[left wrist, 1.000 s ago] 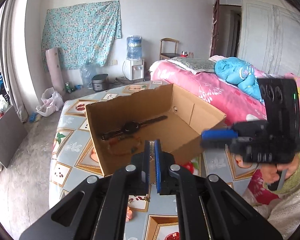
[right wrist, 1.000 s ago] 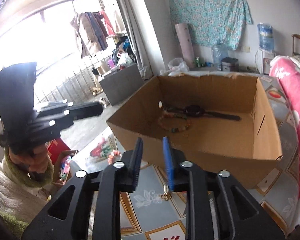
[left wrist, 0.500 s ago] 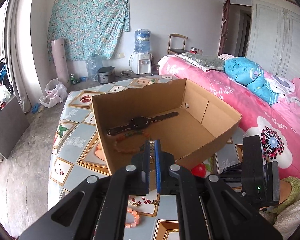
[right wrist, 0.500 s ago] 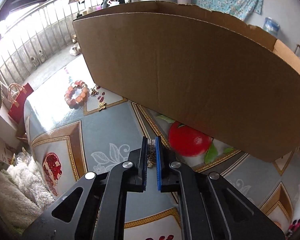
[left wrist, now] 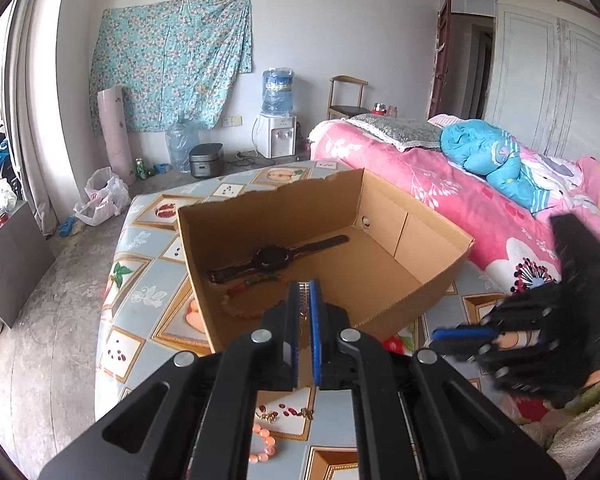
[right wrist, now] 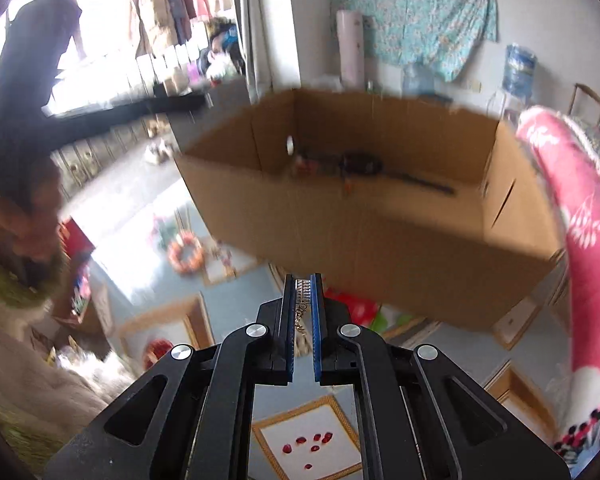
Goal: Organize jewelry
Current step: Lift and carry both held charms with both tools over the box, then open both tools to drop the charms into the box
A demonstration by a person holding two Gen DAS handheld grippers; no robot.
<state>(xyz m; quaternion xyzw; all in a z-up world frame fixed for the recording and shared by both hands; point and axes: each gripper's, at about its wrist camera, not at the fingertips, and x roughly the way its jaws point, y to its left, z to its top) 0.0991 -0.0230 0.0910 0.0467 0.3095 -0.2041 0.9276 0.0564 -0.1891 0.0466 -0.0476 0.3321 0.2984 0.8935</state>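
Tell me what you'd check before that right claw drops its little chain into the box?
1. Chain held in the right gripper: ok, it hangs between the shut fingers.
2. Right gripper over the box: not ok, it is short of the near wall, above the table.
3. Room inside the box: ok, the watch and bead bracelet leave bare floor.
4. Left gripper out of the way: not ok, it hangs over the box's near part.
5. Left gripper empty: cannot tell, something thin shows between its shut fingers.
6. Jewelry left on the table: not ok, the pink bracelet lies outside the box.
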